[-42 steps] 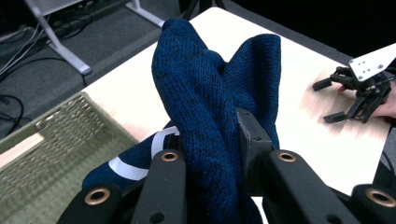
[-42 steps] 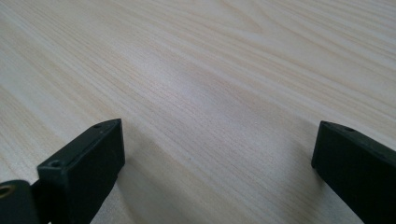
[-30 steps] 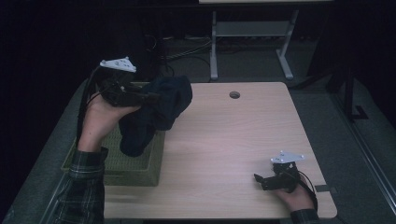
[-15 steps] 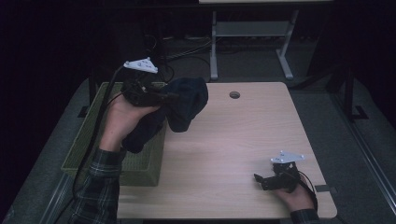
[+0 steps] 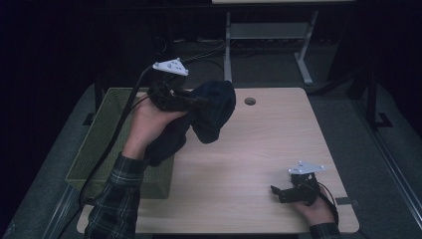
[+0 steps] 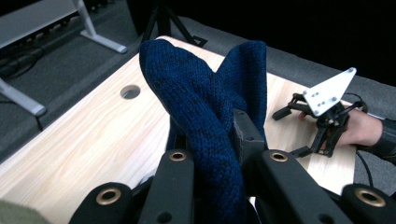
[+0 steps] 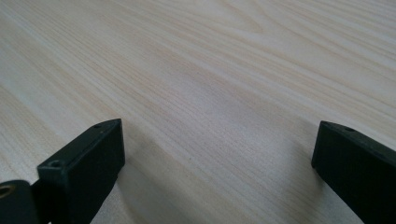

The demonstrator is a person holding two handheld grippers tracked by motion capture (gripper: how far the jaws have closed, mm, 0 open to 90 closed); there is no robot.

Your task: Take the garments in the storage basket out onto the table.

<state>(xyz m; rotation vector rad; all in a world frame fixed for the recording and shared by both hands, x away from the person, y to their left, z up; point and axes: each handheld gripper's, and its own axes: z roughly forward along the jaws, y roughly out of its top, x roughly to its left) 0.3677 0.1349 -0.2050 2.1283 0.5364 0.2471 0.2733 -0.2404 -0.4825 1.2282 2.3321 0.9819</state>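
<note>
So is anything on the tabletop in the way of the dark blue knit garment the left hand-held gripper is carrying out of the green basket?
Nothing visible. The garment hangs clamped in the left hand-held gripper; the table beneath is bare up to the right hand-held gripper at its near corner.

The left gripper [image 5: 201,101] has carried the dark blue knit garment [image 5: 211,117] rightward from above the green basket [image 5: 99,144] out over the wooden table [image 5: 278,144], its jaws tightening further on the fabric pinched between them.
</note>
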